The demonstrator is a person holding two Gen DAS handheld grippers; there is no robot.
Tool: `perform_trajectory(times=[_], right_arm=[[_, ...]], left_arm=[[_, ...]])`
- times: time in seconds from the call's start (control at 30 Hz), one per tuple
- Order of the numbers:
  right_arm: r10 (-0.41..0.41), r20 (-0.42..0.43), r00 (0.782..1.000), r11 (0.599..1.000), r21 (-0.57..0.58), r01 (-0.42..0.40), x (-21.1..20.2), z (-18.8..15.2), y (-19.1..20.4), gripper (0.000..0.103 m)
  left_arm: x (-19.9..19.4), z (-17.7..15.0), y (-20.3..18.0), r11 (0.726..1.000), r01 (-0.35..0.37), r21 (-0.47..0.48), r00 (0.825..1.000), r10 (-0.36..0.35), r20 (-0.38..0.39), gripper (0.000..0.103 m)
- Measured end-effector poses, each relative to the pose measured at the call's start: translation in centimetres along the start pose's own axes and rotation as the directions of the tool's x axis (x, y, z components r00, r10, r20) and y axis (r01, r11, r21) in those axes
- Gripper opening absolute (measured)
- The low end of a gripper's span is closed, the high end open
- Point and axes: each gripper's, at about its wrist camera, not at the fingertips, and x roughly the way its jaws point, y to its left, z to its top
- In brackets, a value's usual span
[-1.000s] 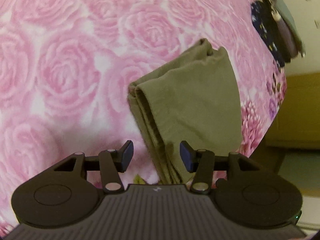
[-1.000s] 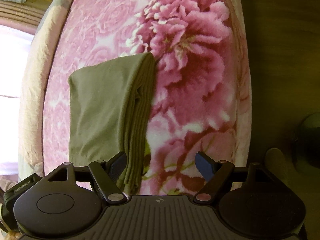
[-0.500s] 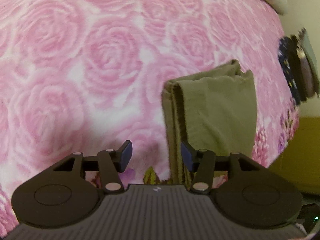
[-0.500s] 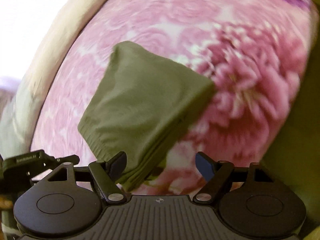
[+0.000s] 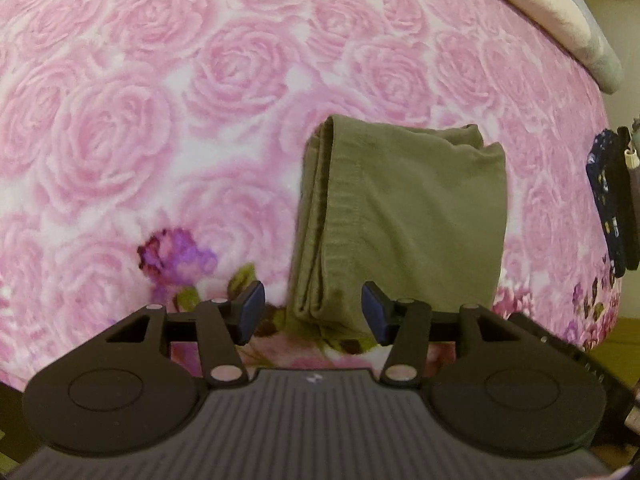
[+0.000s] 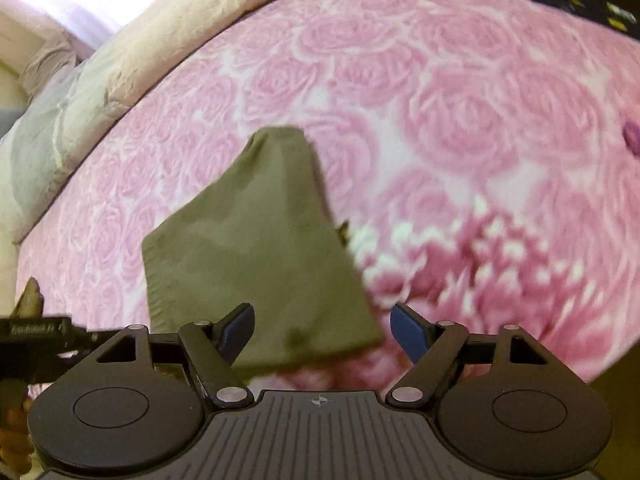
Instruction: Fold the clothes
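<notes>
My left gripper (image 5: 312, 312) spread wide, holding nothing, near edge of folded olive garment (image 5: 400, 216) just ahead of tips. My right gripper (image 6: 322, 330) also spread, empty. Garment (image 6: 260, 248) lies flat on pink rose blanket (image 5: 140, 128). Beyond: pale quilt (image 6: 100, 76), dark clothes (image 5: 612, 196) at far edge.

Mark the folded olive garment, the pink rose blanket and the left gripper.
folded olive garment (image 5: 408, 216), left wrist view, flat top layer.
pink rose blanket (image 5: 120, 140), left wrist view, bare rose print left of the garment.
left gripper (image 5: 312, 316), left wrist view, midway between its open blue-padded fingertips.
</notes>
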Motion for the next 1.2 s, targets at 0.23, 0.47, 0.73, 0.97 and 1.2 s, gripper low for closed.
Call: perform_trajectory(times=[0.23,0.47,0.73,0.97,1.2], right_arm=[[0.021,-0.035,0.999,0.999,-0.050,-0.023,1.7,1.9,-1.2,0.078],[0.037,-0.067,0.997,0.995,-0.088,-0.043,2.4,1.6,-1.2,0.079],[0.088,-0.054,0.995,0.995,-0.046,-0.091,2.8,1.8,-2.8,0.079],[0.316,-0.009,0.949,0.928,0.210,-0.307,4.8,2.7,-6.5,0.079],[0.342,-0.004,0.940,0.920,0.204,-0.334,8.1,4.9,-7.2,0.079]], left_arm=[[0.5,0.1,-0.1,0.996,-0.081,-0.036,0.997,0.082,0.013,0.048],[0.5,-0.4,-0.8,0.996,-0.084,-0.038,0.996,0.085,0.019,0.049],[0.4,-0.1,0.5,0.996,0.063,-0.055,0.994,-0.058,0.096,0.050],[3.3,1.8,5.4,0.925,0.345,-0.160,0.931,-0.316,0.182,0.061],[8.2,3.1,6.9,0.863,0.442,-0.244,0.897,-0.426,0.119,0.064]])
